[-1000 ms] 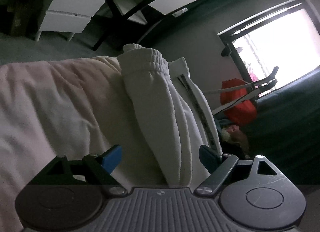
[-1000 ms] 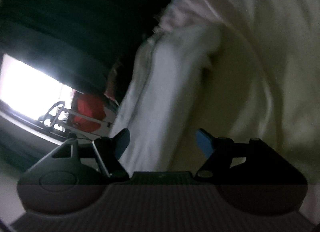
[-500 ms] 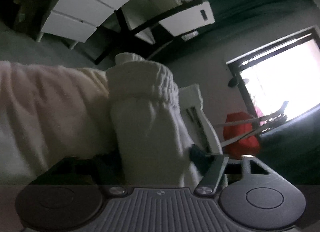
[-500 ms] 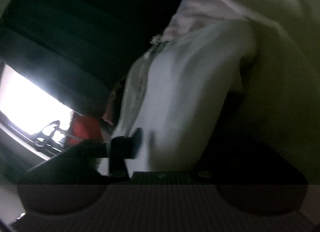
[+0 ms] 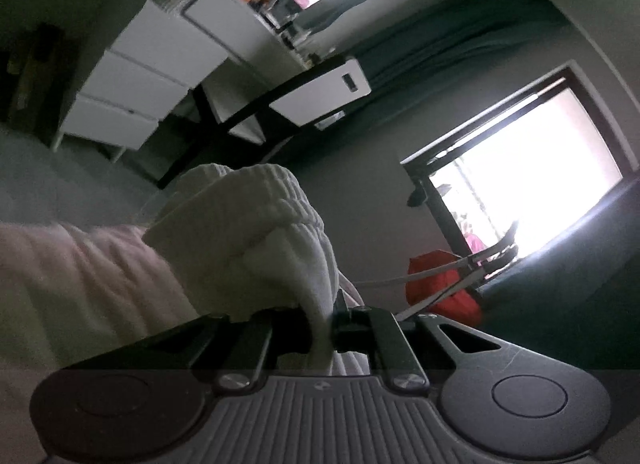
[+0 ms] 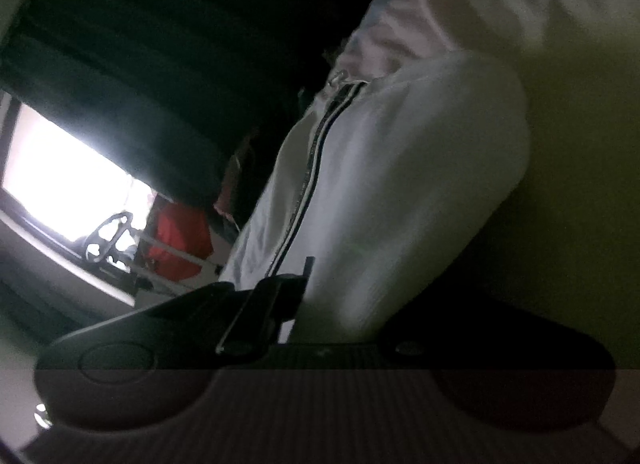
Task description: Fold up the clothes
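The left claw is pinched together on a thin ridge of the white sweatpants, with the gathered elastic waistband bunched up above its fingers. The bite looks narrow, so a sharp lift or sideways tug could likely pull the cloth out and let that end fall. The right claw has the same garment, seen here with its dark side stripe, pressed between its fingers; only the left finger shows, the other is lost in shadow, so I cannot tell how far it has come together or how much cloth it holds. If only one end is truly held, the fabric would probably sag and fold crooked. The sweatpants lie on the pale pink bedding, near its edge on the window side. Dragging them could slide them over that edge, toward the red bag below, or rumple the bedding and spoil a flat fold.
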The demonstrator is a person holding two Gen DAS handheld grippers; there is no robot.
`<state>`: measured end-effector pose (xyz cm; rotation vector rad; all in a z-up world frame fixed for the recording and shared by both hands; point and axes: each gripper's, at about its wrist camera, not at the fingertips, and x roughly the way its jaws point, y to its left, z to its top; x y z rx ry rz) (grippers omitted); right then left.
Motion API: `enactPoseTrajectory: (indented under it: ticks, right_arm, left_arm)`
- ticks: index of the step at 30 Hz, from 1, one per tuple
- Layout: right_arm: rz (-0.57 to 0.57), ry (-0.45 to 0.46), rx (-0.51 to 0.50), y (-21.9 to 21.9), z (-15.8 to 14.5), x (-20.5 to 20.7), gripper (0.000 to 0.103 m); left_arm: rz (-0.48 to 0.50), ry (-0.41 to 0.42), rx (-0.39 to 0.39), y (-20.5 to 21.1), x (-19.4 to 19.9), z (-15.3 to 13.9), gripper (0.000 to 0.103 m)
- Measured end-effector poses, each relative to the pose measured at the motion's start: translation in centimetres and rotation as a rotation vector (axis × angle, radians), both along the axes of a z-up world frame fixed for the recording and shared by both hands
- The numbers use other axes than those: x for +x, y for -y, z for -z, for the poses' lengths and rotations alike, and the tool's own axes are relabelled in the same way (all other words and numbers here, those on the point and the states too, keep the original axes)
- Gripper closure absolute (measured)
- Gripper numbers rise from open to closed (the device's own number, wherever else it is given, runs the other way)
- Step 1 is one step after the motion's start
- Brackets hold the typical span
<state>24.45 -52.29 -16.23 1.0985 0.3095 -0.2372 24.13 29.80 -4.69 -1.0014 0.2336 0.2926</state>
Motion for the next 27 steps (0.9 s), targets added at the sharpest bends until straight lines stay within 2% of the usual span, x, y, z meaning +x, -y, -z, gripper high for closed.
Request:
enactPoseTrajectory:
  ticks: [6,12,16,18,21,24,26,27]
  right_arm:
    - [-0.017,0.001,0.063,-0.4,-2.0,-5.3,0.091]
    - [-0.029,-0.025,0.135,-1.0,-3.0,-10.6,0.090]
    - [-0.063,-0.068,0.169,-1.3,-2.0,-11.7,0.090]
    - [-0.052,-0.093,0.198,-1.3,-1.4,-11.8,0.089]
    - [-0.037,-0.091,0.257,-1.2,-0.7,-12.0,0.088]
    - [-0.035,-0.085,0.301,-0.9,-0.2,-12.3,0.087]
    - [-0.046,-0.074,0.323,-0.7,0.1,-12.3,0.084]
    - [-0.051,-0.069,0.335,-0.6,0.3,-12.3,0.077]
  left_arm:
    - [0.003,-0.039,-0.036,-1.9,-7.6,-0.9,0.094]
    - [0.008,-0.144,-0.061,-4.0,-12.9,-0.2,0.094]
    - [0.012,-0.216,-0.078,-5.4,-16.4,0.3,0.093]
    - [0.007,-0.235,-0.102,-5.9,-17.0,0.9,0.092]
    - [0.010,-0.260,-0.053,-5.7,-17.3,0.5,0.088]
    - [0.016,-0.280,0.000,-5.0,-17.6,-0.1,0.074]
    - [0.017,-0.299,0.015,-4.5,-17.5,-0.5,0.044]
    - [0.018,-0.311,0.040,-4.1,-17.5,-0.9,0.037]
